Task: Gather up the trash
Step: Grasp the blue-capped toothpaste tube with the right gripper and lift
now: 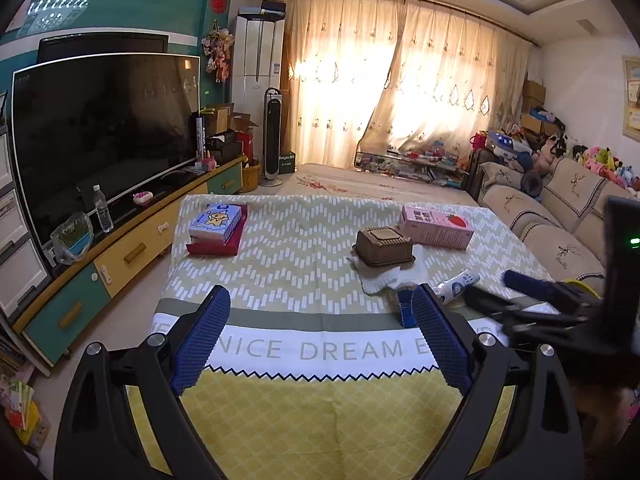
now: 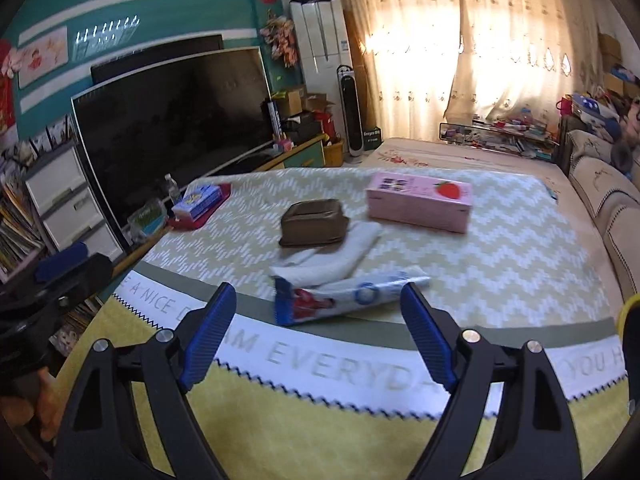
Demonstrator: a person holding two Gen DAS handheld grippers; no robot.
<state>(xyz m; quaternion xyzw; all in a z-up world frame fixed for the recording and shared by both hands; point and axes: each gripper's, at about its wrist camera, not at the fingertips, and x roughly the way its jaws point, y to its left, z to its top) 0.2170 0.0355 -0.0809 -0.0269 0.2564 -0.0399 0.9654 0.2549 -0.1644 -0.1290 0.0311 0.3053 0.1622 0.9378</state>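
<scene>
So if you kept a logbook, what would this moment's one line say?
task: collect trash | left gripper: open, empty | right gripper: open, empty, facing wrapper | wrapper: flat on tablecloth, beside white tissue

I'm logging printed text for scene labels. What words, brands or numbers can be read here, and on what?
"NICE DREAM": white band of the tablecloth, left wrist view.
"A NICE D", "AM EVERYDA", "YOU H": same band, right wrist view, partly hidden by the fingers.
Pink strawberry box: print too small.
Blue tissue pack: unreadable.
Crumpled wrapper: blurred.
Book spine by the TV: too small.
</scene>
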